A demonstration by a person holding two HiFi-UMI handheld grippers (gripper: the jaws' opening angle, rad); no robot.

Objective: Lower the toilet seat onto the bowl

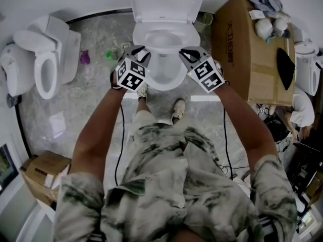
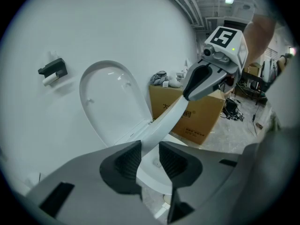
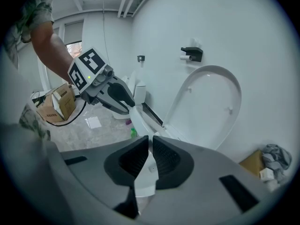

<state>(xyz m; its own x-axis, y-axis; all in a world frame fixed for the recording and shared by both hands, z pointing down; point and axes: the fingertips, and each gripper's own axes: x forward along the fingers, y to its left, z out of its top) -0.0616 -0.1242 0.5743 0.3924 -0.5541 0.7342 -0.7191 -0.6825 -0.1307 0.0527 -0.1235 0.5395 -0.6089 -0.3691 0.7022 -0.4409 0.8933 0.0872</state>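
The left gripper (image 1: 139,52) and the right gripper (image 1: 190,54) each clamp one side edge of the white plastic toilet seat ring (image 2: 160,124). They hold it tilted between the upright white lid (image 1: 162,4) and the white ceramic bowl (image 1: 164,80), likely so it lowers evenly.

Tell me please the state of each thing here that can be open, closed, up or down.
toilet lid, raised, upright.
toilet seat, partly lowered, held at both sides.
left tongs, closed on the toilet seat.
right tongs, closed on the toilet seat's edge.
second toilet, seat down, bowl uncovered.
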